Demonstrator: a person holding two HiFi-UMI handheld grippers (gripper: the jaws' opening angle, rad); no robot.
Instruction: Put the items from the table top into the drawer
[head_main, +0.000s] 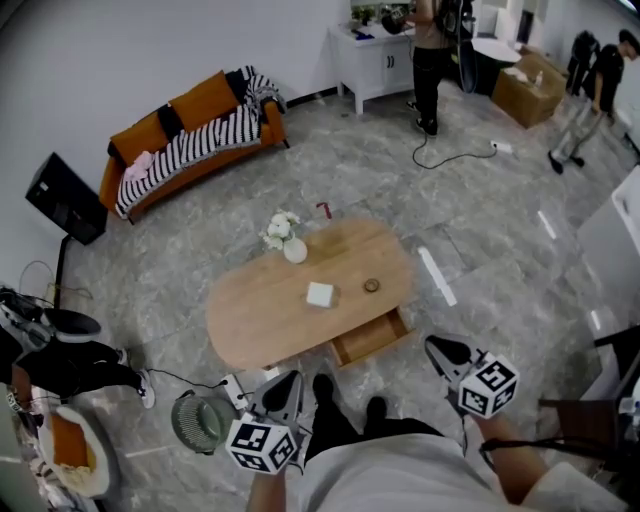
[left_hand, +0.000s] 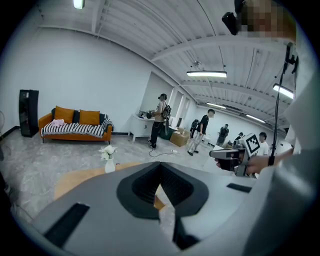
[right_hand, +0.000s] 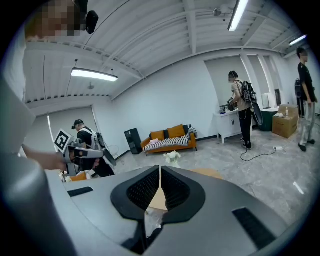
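An oval wooden table (head_main: 250, 320) stands on the floor ahead of me. On it are a white vase of flowers (head_main: 284, 238), a small white box (head_main: 320, 294) and a little round ring (head_main: 371, 285). Its drawer (head_main: 370, 338) is pulled open on the near side. My left gripper (head_main: 289, 380) hovers short of the table's near edge, jaws shut and holding nothing. My right gripper (head_main: 438, 346) is in the air to the right of the drawer, also shut and holding nothing. In the left gripper view the shut jaws (left_hand: 160, 165) point over the table toward the vase (left_hand: 108, 159). The right gripper view shows shut jaws (right_hand: 160, 169).
A round fan (head_main: 198, 421) and a power strip (head_main: 238, 390) lie on the floor by the table's near left. An orange sofa (head_main: 195, 130) and a black speaker (head_main: 66, 198) line the far wall. People stand at the back right near a white cabinet (head_main: 377, 60).
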